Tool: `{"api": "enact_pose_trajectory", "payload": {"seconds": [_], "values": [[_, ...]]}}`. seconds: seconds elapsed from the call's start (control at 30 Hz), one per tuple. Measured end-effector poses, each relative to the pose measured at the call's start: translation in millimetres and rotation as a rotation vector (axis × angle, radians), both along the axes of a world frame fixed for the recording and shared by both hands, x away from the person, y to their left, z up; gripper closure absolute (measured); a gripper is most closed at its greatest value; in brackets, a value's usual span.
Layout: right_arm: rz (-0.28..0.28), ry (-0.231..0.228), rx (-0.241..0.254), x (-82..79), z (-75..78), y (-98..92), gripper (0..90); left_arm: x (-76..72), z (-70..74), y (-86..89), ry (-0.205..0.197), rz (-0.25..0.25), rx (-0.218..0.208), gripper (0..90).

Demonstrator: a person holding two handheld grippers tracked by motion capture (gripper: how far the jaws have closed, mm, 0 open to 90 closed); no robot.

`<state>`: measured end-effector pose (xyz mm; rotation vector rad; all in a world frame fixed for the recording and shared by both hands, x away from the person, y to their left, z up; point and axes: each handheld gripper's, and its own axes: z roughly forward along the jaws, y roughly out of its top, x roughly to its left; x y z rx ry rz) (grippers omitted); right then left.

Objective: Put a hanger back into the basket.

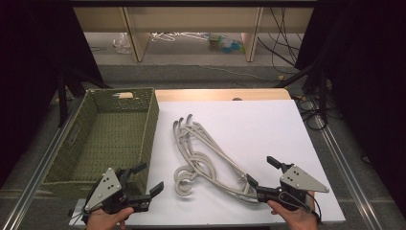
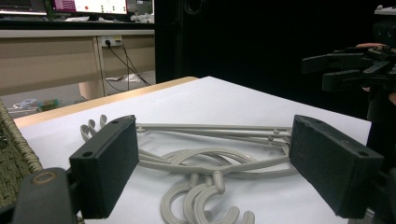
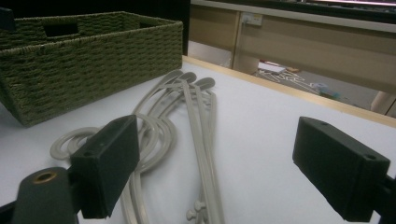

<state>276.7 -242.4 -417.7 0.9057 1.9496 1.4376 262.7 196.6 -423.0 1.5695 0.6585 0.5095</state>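
Black foam-padded jaws stand wide apart on both grippers, with nothing clamped between them; the left gripper (image 1: 147, 178) sits at the near left corner of the table, held in a hand (image 1: 109, 218) that comes in from the bottom edge, its jaws aimed up and to the right across the sheet; the right gripper (image 1: 261, 171) sits at the near right, held by the other hand (image 1: 293, 215), its jaws aimed up and to the left. In the left gripper view the pile of hangers (image 2: 205, 158) lies flat just beyond the open jaws and between them, the hook ends curling nearest; in the right gripper view the hangers (image 3: 187, 121) run away ahead of the jaws, nearer the left-hand pad, whose tip overlaps them in that view; in the high view the lower jaw tip of the right gripper sits right at the end of the pile, though contact cannot be told. Beige hangers number about four, by the hooks counted at the far end; they overlap too closely to be sure. White sheeting (image 1: 268, 129) covers a pale wood table; one green woven basket (image 1: 85, 139) stands on the left part, just beside the left gripper's upper jaw. Beyond the table are grey floor, a wooden bench, loose cables and dark curtains on both sides.
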Motion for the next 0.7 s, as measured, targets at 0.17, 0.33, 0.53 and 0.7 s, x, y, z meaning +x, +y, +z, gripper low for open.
{"api": "enact_pose_trajectory", "payload": {"seconds": [0.17, 0.33, 0.53, 0.7], "values": [[0.014, -0.019, -0.015, 1.9, -0.6, 1.9, 15.9, -0.1, -0.1, -0.3, 0.002, 0.000, 0.002, 15.5], [0.027, 0.011, -0.032, 1.4, -0.5, 4.4, 16.6, 0.3, -0.2, 0.0, 0.005, -0.001, 0.000, 15.5], [0.062, 0.026, -0.055, 1.6, -0.9, 9.6, 20.3, 0.3, 0.0, -0.2, 0.004, -0.005, 0.001, 15.6], [0.119, 0.036, -0.107, 4.8, 0.4, 20.4, 25.9, 0.5, -0.3, -0.4, 0.004, -0.004, 0.007, 15.6]]}}
